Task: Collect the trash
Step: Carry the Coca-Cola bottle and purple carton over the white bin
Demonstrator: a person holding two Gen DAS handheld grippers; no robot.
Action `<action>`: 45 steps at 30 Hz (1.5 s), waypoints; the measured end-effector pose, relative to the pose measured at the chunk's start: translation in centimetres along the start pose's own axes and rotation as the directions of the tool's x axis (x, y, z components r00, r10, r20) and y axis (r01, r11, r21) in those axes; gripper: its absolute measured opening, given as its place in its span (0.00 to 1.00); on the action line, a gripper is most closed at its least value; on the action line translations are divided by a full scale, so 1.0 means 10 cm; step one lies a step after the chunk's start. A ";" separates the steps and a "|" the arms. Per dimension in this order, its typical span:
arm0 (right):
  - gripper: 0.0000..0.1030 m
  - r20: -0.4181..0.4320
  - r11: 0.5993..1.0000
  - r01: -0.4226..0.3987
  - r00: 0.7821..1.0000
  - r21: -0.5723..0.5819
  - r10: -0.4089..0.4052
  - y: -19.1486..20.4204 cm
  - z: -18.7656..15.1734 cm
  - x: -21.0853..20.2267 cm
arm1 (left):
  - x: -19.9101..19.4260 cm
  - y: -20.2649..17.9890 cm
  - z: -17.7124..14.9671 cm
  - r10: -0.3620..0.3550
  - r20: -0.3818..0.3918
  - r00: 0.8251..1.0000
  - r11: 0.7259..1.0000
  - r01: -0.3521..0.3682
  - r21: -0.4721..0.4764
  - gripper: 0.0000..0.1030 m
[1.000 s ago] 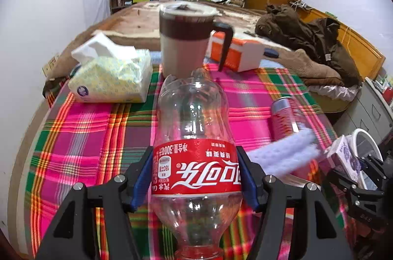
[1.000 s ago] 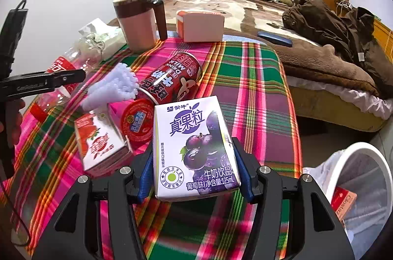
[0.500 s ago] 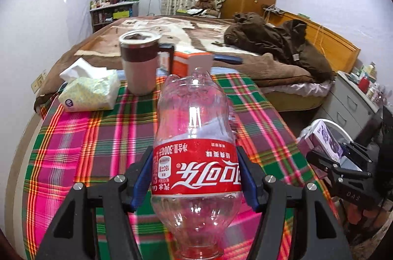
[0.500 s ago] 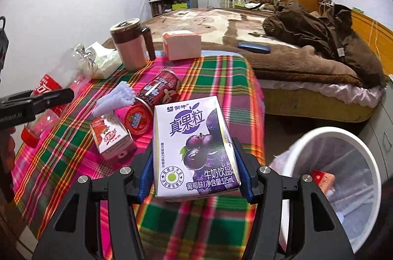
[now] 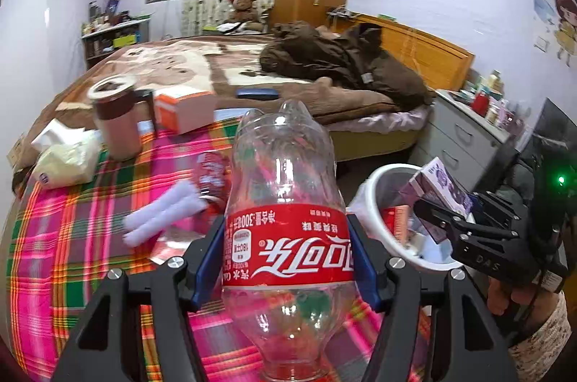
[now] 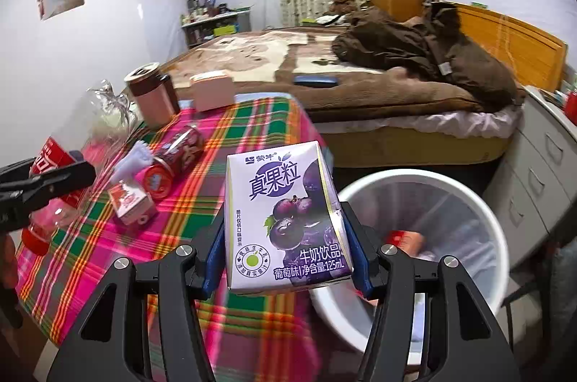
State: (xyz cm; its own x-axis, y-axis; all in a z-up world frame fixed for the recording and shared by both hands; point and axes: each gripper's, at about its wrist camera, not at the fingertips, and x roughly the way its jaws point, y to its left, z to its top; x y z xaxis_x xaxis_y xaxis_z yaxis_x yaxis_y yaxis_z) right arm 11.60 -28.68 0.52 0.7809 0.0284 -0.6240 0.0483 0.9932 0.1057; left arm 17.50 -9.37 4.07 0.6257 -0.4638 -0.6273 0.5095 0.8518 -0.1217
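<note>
My left gripper (image 5: 286, 257) is shut on an empty clear cola bottle (image 5: 285, 201) with a red label, held above the plaid tablecloth (image 5: 72, 237). My right gripper (image 6: 286, 255) is shut on a purple grape milk carton (image 6: 285, 219); the carton (image 5: 441, 191) hangs over the rim of the white trash bin (image 6: 479, 212), which holds a red packet and other scraps. On the cloth lie a red drink can (image 6: 176, 158), a small red carton (image 6: 130, 203) and a white brush (image 5: 162, 212). The cola bottle (image 6: 54, 165) shows at the left of the right wrist view.
A brown lidded mug (image 5: 115, 118), a tissue pack (image 5: 65, 158) and an orange-and-white box (image 5: 184, 109) stand at the table's far side. Behind lies a bed (image 5: 216, 64) with a brown coat (image 5: 342, 64). Grey drawers (image 6: 537, 172) flank the bin. A hand (image 5: 512, 295) holds the right gripper.
Both grippers have swung to the right from over the table toward the trash bin, each keeping its load. The bin has come into view on the right.
</note>
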 end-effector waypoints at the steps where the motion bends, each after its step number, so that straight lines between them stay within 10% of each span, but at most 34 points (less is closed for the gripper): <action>1: 0.56 0.003 1.000 0.009 1.000 0.007 -0.009 -0.05 -0.01 -0.03 | 0.02 -0.08 0.01 -0.014 -0.001 1.000 1.000 0.014 0.010 0.63; 23: 0.56 0.008 0.978 0.163 0.986 0.131 -0.165 -1.00 -0.21 -0.38 | 0.60 -1.44 0.01 -0.194 -0.112 0.975 0.970 0.208 0.129 0.63; 45: 0.56 -0.187 0.971 0.198 0.967 0.136 -0.171 -1.48 -0.40 0.10 | 1.56 -1.85 -0.04 -0.188 -0.262 0.947 0.969 0.222 0.107 0.63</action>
State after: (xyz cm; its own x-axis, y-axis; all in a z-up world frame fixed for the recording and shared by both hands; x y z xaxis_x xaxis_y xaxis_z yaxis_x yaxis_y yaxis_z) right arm 9.16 -42.88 -4.71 0.6307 -0.1214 -0.7665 0.2859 0.9546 0.0840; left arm 17.62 -32.25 -3.81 0.3419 -0.5354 -0.7723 0.6957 0.6967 -0.1751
